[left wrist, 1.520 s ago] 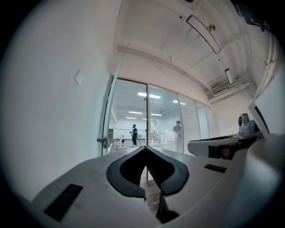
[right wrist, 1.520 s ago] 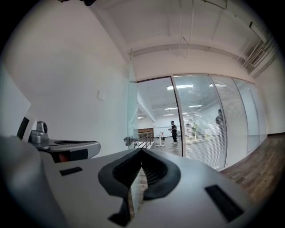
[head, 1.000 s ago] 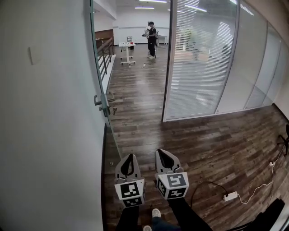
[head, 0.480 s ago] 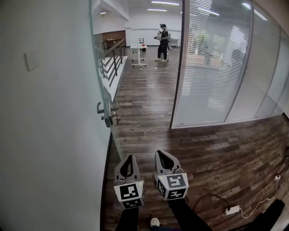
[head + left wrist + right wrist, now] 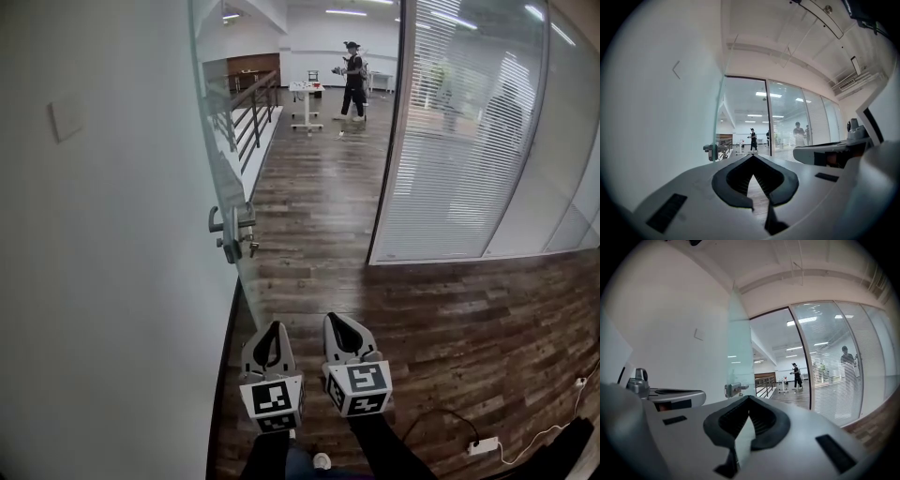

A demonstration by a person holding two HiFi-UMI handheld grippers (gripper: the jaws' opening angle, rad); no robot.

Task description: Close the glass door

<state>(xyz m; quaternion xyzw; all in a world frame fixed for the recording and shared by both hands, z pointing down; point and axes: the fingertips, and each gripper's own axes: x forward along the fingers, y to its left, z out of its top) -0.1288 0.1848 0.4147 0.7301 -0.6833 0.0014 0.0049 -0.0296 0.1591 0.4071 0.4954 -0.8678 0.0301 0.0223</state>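
Reaching the handle [image 5: 232, 234] at eleven o'clock comes first, I reckon: left claw [image 5: 272, 326] and right claw [image 5: 331, 318], clenched and empty, hang short of the glass door [image 5: 214, 112].

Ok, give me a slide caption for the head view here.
Left gripper and right gripper, both shut and empty, side by side short of the handle of the open glass door.

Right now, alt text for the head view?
An open glass door with a metal handle stands along the white wall at left. The left gripper and right gripper, jaws shut, empty, sit short of it above wood floor.
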